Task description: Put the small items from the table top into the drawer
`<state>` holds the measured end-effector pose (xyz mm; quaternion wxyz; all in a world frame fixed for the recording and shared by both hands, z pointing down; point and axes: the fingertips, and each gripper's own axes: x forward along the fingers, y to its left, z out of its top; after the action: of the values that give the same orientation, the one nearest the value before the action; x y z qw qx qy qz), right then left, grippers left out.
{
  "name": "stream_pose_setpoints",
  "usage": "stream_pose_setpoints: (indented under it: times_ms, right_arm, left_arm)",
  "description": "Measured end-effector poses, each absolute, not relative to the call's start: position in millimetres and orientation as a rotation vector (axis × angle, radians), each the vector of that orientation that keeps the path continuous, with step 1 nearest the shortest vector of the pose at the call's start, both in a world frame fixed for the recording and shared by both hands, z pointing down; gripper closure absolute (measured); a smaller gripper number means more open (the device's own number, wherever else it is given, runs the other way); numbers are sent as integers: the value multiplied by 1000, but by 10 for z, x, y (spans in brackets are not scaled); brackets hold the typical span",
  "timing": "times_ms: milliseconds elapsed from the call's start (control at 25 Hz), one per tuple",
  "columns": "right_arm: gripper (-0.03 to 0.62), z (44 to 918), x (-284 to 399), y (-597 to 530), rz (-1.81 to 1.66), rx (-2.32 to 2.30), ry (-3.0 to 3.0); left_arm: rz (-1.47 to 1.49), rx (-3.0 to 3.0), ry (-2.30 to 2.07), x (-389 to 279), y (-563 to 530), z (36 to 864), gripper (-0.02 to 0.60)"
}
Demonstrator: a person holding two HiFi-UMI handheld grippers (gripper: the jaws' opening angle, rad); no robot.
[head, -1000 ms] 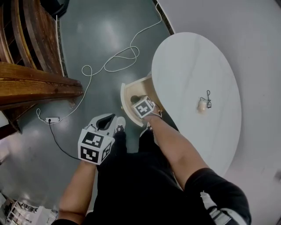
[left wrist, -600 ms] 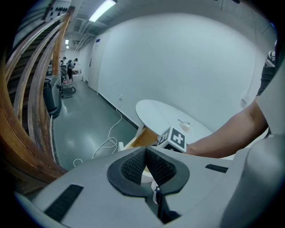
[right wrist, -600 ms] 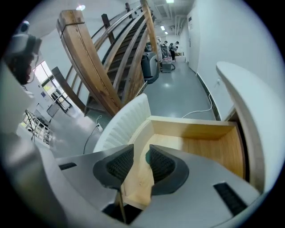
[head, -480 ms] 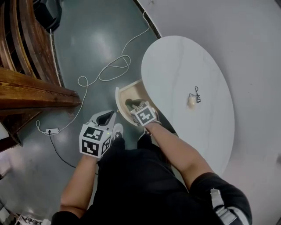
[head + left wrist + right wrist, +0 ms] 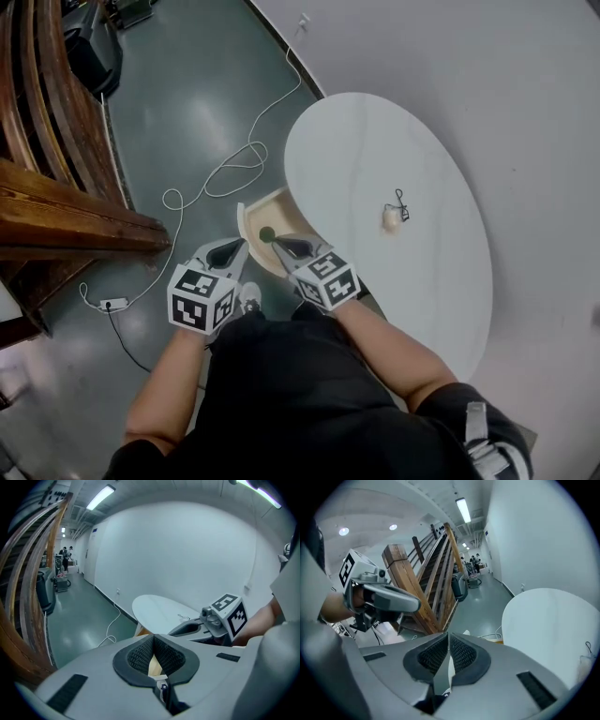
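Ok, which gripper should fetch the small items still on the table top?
Probably the right. The right gripper, jaws just closing on nothing, sits beside the table, nearer the small items; the left gripper is farther off, over the floor.

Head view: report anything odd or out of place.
Nothing spilled or damaged. A white cable loops across the floor beside the open drawer, possibly a trip hazard. A beige item and a black wire piece sit on the table.
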<state>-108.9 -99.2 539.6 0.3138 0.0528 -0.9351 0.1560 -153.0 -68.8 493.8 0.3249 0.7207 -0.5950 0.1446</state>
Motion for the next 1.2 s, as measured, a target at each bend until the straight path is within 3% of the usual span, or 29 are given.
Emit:
stream_pose_setpoints:
  times_ms: [560,1200]
  right_arm:
    - [583,4471,-461,-1141,435,385,-2604]
    - [583,4660,919,-2003,476,892,-2473]
  left_arm:
    - [392,2131,-1496,-1174,-898,4413,566]
    - [559,2305,-1299,-412,-1359,4441,566]
